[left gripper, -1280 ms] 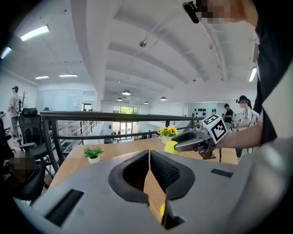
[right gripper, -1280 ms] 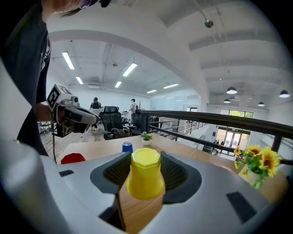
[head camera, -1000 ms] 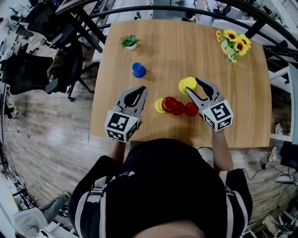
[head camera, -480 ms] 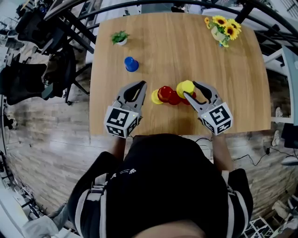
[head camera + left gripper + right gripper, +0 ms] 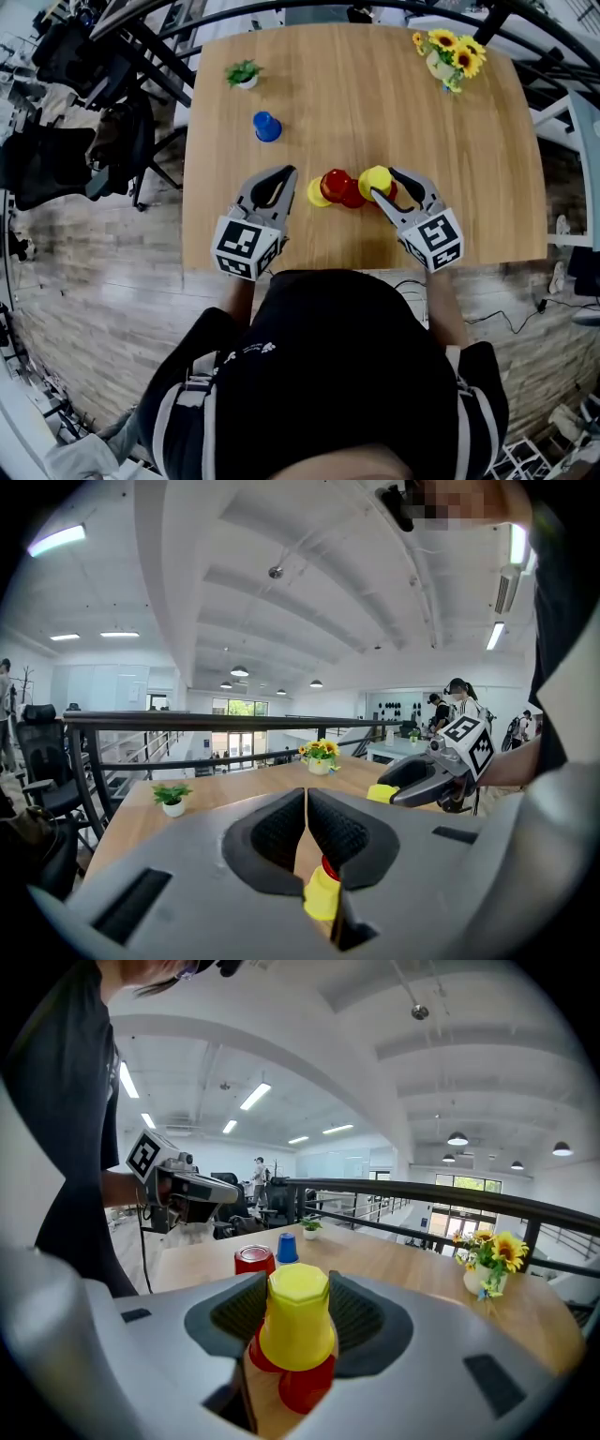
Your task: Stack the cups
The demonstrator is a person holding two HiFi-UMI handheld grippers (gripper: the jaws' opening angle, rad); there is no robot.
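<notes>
My right gripper (image 5: 382, 182) is shut on an upside-down yellow cup (image 5: 298, 1321). It holds the cup just above upside-down red cups (image 5: 305, 1387) near the table's front edge. The left gripper (image 5: 287, 173) is shut and holds nothing. It rests left of the cup cluster. A second yellow cup (image 5: 317, 192) lies by its tips, next to more red cups (image 5: 337, 185). In the left gripper view that yellow cup (image 5: 322, 894) shows below the closed pads, with a red one (image 5: 327, 864) behind it. A blue cup (image 5: 266, 126) stands alone farther back on the left.
A small potted plant (image 5: 244, 75) sits at the back left of the wooden table (image 5: 469, 159). A vase of sunflowers (image 5: 445, 56) stands at the back right. Dark railings and office chairs ring the table's far and left sides.
The right gripper has drawn the yellow cup back toward me, over the rightmost red cup. The left gripper has stayed put.
</notes>
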